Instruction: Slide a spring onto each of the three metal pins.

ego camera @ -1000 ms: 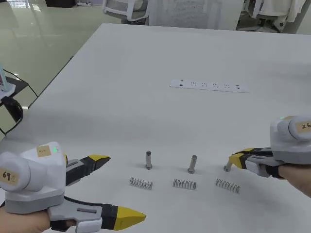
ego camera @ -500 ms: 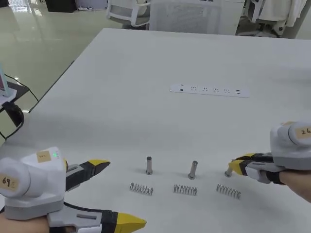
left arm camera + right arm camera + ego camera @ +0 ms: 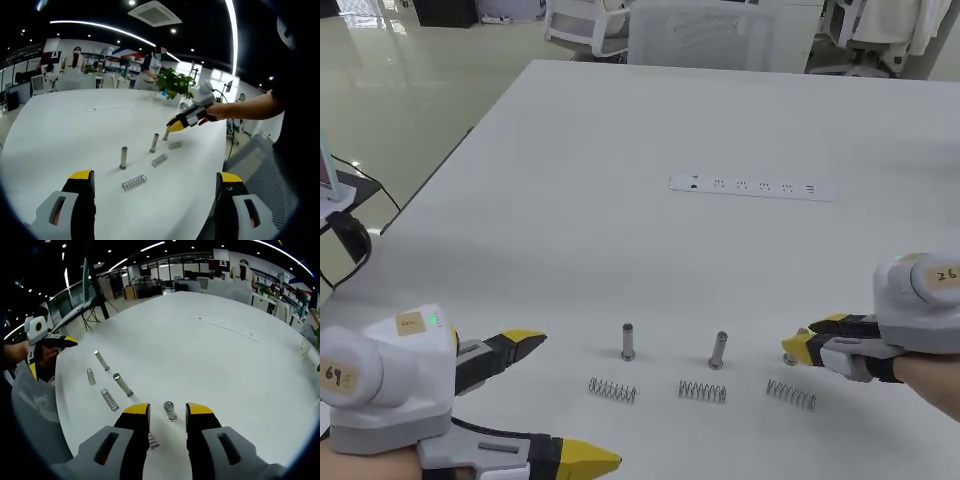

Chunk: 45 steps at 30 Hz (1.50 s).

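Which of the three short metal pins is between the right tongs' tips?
The rightmost short metal pin in the head view: the open right tongs straddle it; middle pin and left pin stand clear.

Three pins stand, one spring lying beside each.

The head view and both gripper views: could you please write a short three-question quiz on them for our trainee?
1. True or false: a spring sits on the left pin.
2. What stands between the right tongs? A. the right pin B. the middle spring C. the power strip
3. Fill in: the left tongs are ___ (open or shut).

Key: 1 false; 2 A; 3 open.
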### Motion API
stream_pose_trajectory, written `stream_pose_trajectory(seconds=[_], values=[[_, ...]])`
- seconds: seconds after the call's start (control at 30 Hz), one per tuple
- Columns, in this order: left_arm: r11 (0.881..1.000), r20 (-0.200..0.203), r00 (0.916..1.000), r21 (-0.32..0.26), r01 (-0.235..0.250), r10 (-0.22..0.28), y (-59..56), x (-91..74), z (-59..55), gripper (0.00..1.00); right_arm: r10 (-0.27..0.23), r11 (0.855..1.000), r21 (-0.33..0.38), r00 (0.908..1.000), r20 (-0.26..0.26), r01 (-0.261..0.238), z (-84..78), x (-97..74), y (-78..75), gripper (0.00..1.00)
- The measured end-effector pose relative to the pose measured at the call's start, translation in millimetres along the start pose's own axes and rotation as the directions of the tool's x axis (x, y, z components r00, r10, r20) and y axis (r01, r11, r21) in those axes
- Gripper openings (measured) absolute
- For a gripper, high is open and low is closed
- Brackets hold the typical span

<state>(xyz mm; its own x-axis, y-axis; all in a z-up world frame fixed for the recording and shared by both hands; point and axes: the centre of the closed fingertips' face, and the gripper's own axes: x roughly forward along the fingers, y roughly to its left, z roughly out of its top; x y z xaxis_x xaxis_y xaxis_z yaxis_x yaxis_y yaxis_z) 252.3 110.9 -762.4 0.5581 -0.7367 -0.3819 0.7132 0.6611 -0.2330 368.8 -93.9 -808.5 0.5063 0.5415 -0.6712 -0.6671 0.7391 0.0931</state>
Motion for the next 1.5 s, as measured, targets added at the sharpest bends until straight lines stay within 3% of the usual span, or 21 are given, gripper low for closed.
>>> stream_pose_trajectory(seconds=[0.53, 1.0, 1.33, 1.5], values=[[1.0, -0.008, 1.0, -0.009, 0.001, -0.001, -1.9, -0.5, -2.1, 0.98, 0.033, 0.998, -0.045, 0.9993, 0.015, -0.032, -3.4, -5.2, 6.1, 0.33], [1.0, 0.004, 1.0, 0.002, -0.004, 0.004, 2.2, -1.8, 0.2, 0.98, 0.054, 0.994, -0.093, 0.9971, 0.054, -0.049, -1.3, -21.7, 14.2, 0.36], [1.0, 0.006, 1.0, 0.002, -0.004, 0.004, 2.2, -0.7, 1.6, 0.98, 0.071, 0.979, -0.192, 0.9974, 0.011, -0.067, -16.8, -33.6, 22.0, 0.36], [1.0, 0.005, 1.0, 0.002, -0.006, 0.006, 2.5, -0.6, 1.3, 0.98, 0.099, 0.964, -0.243, 0.9945, -0.032, -0.104, -27.0, -33.2, 28.5, 0.34]])
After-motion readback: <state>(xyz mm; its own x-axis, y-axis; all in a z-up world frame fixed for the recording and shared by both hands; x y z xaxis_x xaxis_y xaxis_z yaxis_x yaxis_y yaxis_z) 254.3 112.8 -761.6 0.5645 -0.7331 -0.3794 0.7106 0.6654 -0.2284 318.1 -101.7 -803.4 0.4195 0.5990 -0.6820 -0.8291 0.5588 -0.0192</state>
